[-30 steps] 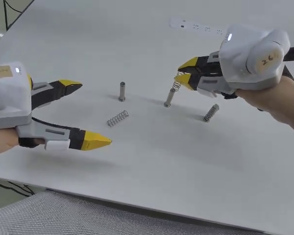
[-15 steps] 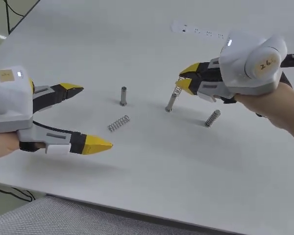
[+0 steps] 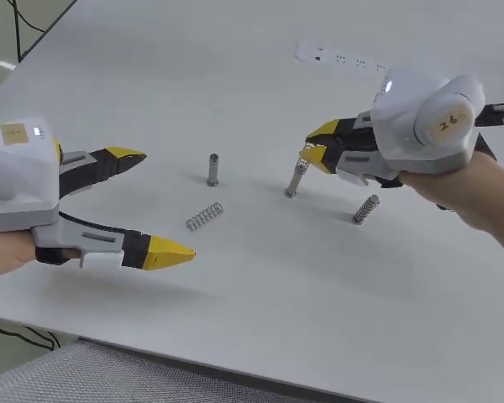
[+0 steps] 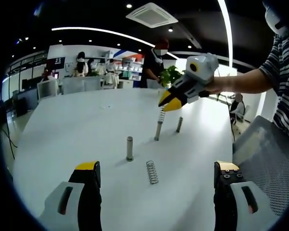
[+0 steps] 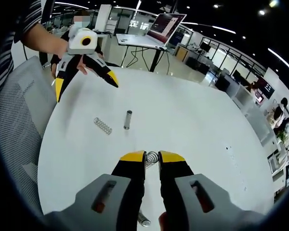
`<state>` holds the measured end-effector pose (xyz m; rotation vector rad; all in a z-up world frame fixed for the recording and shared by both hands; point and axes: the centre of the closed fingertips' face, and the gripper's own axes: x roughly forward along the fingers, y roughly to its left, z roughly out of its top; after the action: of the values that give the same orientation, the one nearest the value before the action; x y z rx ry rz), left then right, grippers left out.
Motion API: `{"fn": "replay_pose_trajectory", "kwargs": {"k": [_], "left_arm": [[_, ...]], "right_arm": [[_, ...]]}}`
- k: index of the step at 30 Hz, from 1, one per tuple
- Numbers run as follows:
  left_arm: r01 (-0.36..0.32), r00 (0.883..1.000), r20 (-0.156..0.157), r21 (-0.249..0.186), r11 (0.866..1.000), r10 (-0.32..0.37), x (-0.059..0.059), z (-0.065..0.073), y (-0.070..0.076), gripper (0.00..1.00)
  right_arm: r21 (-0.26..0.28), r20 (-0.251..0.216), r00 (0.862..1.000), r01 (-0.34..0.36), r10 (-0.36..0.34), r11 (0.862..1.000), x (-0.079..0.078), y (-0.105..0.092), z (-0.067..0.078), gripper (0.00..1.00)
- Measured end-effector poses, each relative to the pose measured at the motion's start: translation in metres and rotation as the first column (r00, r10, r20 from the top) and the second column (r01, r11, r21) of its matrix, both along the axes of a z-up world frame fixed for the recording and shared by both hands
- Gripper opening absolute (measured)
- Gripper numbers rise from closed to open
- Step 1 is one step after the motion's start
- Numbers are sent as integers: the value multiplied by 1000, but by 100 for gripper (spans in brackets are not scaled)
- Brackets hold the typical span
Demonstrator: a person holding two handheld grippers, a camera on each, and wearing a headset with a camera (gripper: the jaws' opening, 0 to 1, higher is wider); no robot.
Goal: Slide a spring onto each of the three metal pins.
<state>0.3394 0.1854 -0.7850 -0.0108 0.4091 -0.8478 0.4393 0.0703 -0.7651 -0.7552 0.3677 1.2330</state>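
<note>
My right gripper (image 3: 316, 147) is shut on a spring (image 3: 302, 159) at the top of the middle pin (image 3: 294, 183), which leans a little. In the right gripper view the spring (image 5: 151, 157) sits between the yellow fingertips (image 5: 133, 157). A bare pin (image 3: 213, 168) stands upright to the left, with a loose spring (image 3: 204, 217) lying on the table in front of it. The pin on the right (image 3: 365, 208) carries a spring along its length. My left gripper (image 3: 151, 203) hovers open near the table's front left; its own view shows the loose spring (image 4: 151, 172) and bare pin (image 4: 129, 148) just ahead.
The white table (image 3: 260, 294) has a white power strip (image 3: 340, 59) at its far edge. A grey mesh chair back (image 3: 84, 378) sits below the front edge. People stand in the room behind the table (image 4: 62, 120).
The right gripper stays at the middle pin's top with the spring, a touch lower. The left gripper holds open in the same place. The head camera has shifted slightly.
</note>
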Motion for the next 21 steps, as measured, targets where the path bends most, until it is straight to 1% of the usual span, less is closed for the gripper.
{"fn": "replay_pose_trajectory", "kwargs": {"k": [2,4,8,10,17,20,21], "left_arm": [[0,1000,-3,0,1000,0,-1,0,0,97],[0,1000,-3,-1,1000,0,-1,0,0,97],[0,1000,-3,-2,1000,0,-2,0,-1,97],[-1,1000,-3,-2,1000,1,-2,0,0,97],[-3,1000,-5,-3,1000,3,-2,1,1,97],[-1,1000,-6,-2,1000,1,-3,0,1,97],[-1,1000,-7,-2,1000,1,-3,0,1,97]], "right_arm": [[4,-9,1000,5,-5,1000,0,0,-1,12],[-3,-7,1000,6,-6,1000,0,0,-3,12],[-22,-17,1000,5,-5,1000,-1,1,-10,12],[-37,-30,1000,9,-10,999,-2,0,-16,12],[-83,-36,999,-9,6,996,-8,4,-29,12],[-120,-39,999,-20,15,993,-11,4,-37,12],[-133,-47,999,-22,16,991,-12,4,-40,12]]}}
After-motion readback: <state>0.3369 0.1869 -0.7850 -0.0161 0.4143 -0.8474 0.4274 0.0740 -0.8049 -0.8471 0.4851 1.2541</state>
